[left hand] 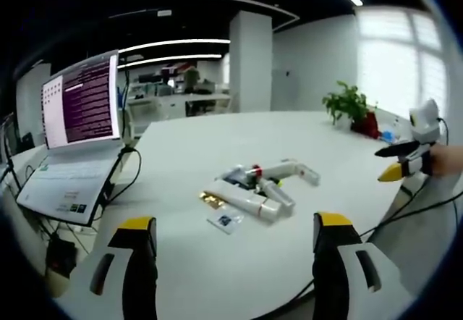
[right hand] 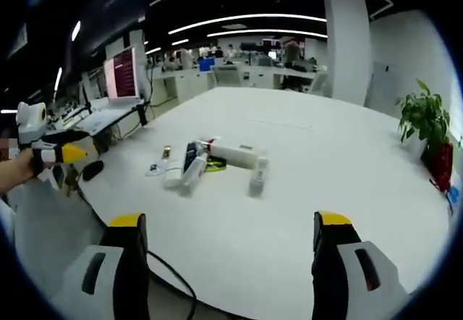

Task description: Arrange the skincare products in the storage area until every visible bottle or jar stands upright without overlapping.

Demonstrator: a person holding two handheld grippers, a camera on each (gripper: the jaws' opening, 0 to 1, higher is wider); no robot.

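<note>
Several skincare products [left hand: 257, 187] lie on their sides in a loose heap in the middle of the white table [left hand: 217, 146]: white tubes and bottles, one with a red cap, plus a small flat sachet [left hand: 226, 221]. My left gripper [left hand: 235, 242] is open and well short of the heap, its yellow-tipped jaws empty. The right gripper [left hand: 391, 162] comes in from the right edge of the left gripper view. In the right gripper view the same heap [right hand: 210, 162] lies ahead. My right gripper [right hand: 231, 242] is open and empty. A hand holds the left gripper [right hand: 72, 146] at the far left.
An open laptop [left hand: 79, 117] with cables stands at the table's left. A potted plant [left hand: 351, 106] with a red pot sits at the far right, and the same plant [right hand: 423, 121] appears in the right gripper view. A dark object [right hand: 92, 169] lies near the table edge.
</note>
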